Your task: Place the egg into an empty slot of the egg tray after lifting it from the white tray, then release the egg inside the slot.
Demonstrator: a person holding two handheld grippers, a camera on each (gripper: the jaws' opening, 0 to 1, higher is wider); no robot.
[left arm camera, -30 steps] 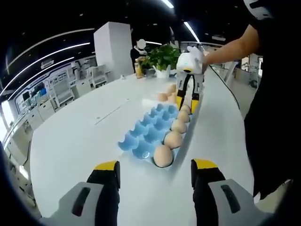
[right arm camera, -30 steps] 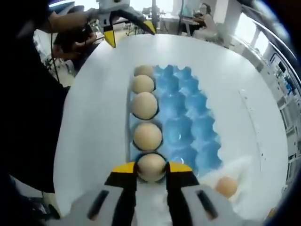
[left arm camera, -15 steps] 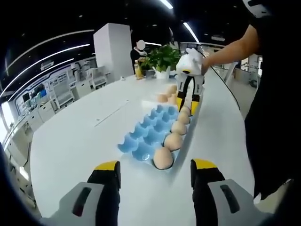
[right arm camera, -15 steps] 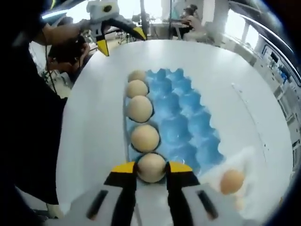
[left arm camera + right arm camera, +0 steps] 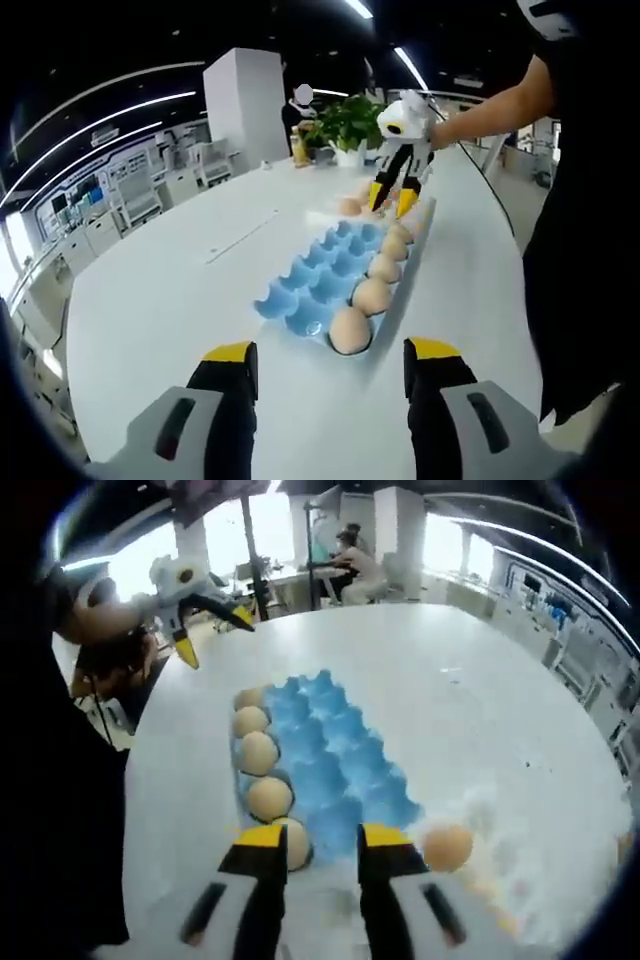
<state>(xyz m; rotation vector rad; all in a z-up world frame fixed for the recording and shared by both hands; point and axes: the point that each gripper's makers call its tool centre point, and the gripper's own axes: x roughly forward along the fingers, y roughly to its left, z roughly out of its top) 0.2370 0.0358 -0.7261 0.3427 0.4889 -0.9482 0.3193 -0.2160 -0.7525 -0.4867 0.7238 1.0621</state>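
Right gripper [image 5: 325,842], jaws parted and holding nothing, above the near end of the blue egg tray [image 5: 335,770]; the delivered egg [image 5: 293,842] sits in the nearest slot, so release appears complete. Five eggs fill one row. Next: reach for the egg [image 5: 447,846] on the white tray [image 5: 520,870]. Left gripper [image 5: 325,365] open, empty.
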